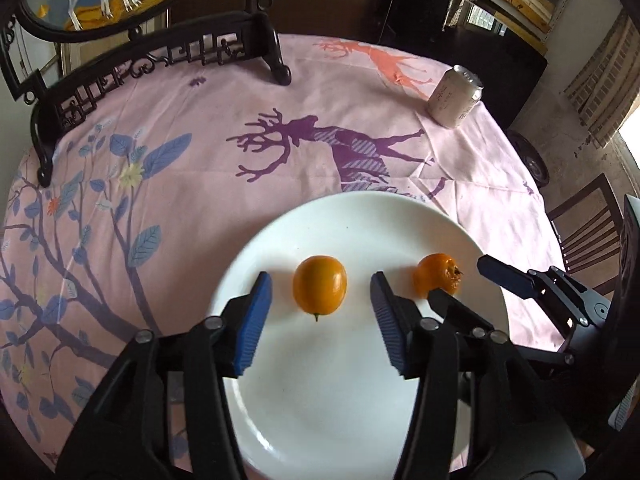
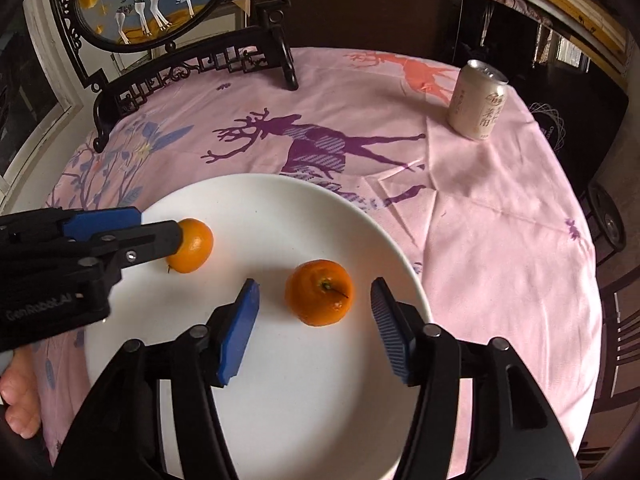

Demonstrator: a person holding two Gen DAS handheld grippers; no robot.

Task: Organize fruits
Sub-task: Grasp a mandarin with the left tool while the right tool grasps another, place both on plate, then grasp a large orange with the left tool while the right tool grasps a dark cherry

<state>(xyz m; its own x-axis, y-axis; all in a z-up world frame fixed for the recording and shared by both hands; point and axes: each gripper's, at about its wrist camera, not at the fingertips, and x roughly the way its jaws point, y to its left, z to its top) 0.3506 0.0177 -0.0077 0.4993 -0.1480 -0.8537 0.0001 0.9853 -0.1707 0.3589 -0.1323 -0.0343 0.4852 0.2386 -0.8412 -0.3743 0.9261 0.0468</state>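
A white plate (image 1: 360, 220) lies on the pink deer-print tablecloth with two orange fruits on it. In the left wrist view a smooth orange fruit (image 1: 319, 285) rests on the plate between the blue pads of my left gripper (image 1: 320, 280). The gripper is open, with a gap on each side of the fruit. In the right wrist view a second orange fruit (image 2: 319, 293), stem up, sits between the pads of my right gripper (image 2: 316, 286), also open and not touching it. The first fruit (image 2: 192, 246) shows at the left, partly behind the left gripper's fingers (image 2: 108, 218).
A pale drink can (image 1: 456, 96) (image 2: 478, 100) stands at the far right of the table. A dark carved wooden stand (image 1: 160, 60) with a round painted screen occupies the far left. A wooden chair (image 1: 584, 232) is beyond the right edge. A person's hand (image 2: 20, 400) shows lower left.
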